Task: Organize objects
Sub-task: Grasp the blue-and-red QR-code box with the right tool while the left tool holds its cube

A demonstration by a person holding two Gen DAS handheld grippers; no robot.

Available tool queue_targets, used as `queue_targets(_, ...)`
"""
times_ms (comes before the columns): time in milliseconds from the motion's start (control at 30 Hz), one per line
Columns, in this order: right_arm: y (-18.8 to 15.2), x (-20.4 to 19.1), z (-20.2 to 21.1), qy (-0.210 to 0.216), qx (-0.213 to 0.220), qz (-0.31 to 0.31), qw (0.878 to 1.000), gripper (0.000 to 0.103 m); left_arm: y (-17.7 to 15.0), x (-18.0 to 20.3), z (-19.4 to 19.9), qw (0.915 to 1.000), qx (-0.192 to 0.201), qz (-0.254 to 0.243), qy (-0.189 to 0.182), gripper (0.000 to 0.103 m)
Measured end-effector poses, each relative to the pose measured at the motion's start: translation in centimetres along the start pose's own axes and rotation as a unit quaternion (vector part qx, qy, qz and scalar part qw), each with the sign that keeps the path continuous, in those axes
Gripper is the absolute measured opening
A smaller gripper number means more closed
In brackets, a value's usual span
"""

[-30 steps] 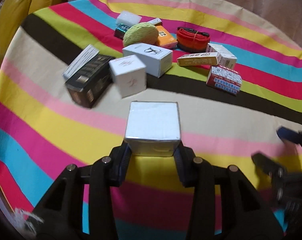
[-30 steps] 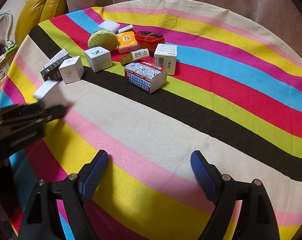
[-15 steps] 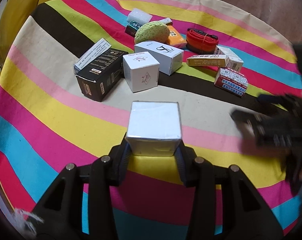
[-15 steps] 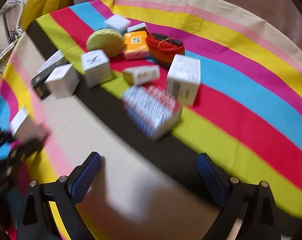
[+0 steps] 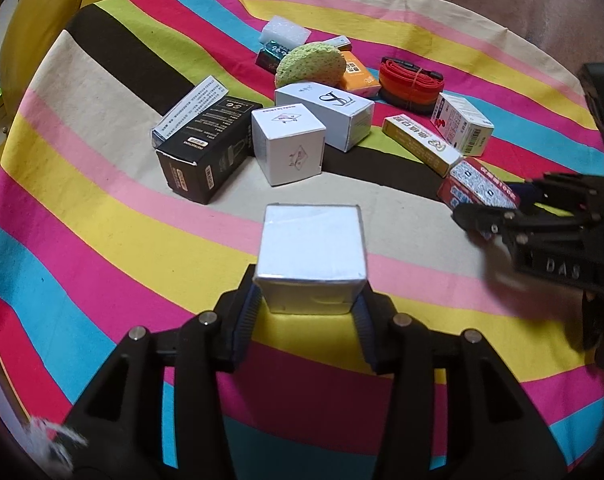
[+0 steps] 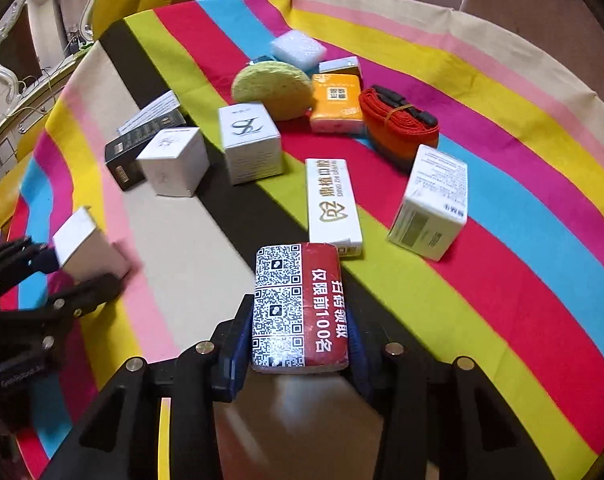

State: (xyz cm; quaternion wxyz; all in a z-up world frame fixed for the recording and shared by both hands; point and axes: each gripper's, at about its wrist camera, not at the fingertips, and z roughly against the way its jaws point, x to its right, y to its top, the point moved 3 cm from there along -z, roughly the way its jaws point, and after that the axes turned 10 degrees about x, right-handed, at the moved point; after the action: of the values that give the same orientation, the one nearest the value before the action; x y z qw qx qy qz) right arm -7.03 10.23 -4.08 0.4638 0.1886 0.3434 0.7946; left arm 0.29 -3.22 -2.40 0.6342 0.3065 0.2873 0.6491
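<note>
- The right tool, spread and empty over bare cloth a second ago, is now pinching the red QR-code pack at the near edge of the cluster; judged, a second item is being taken for sorting.
- The left tool is still clamping the plain white box, held above the striped cloth of the counter.
- The pack is lying just in front of the long white carton; whether it is lifted cannot be told.
</note>
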Motion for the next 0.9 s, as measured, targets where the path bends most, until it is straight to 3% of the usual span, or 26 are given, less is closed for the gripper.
queue_targets(167,-0.5,-0.2,0.1,-0.01,0.025,-0.008,1.0,0.043,0.1,-0.2,-0.1,0.9999,-0.002,0.004,0.01,0.057)
queue_targets(300,-1.3,-1.0,1.1,-0.022,0.017,-0.022,0.999,0.042,0.1,-0.4,-0.2,0.9999,-0.002,0.008,0.011,0.058)
queue_targets(400,-2.9,-2.0,2.8,-0.026,0.021,-0.032,0.999,0.042,0.1,-0.6,-0.2,0.9998,0.0,0.016,0.007,0.055)
queue_targets(467,-4.0,-2.8,3.7,-0.04,0.03,-0.031,0.998,0.042,0.1,-0.9,-0.1,0.9996,0.002,0.023,0.015,0.044)
queue_targets(900,-4.3,-2.7,4.2,-0.045,0.031,-0.044,0.998,0.043,0.1,-0.8,-0.1,0.9994,0.004,0.015,0.03,0.044)
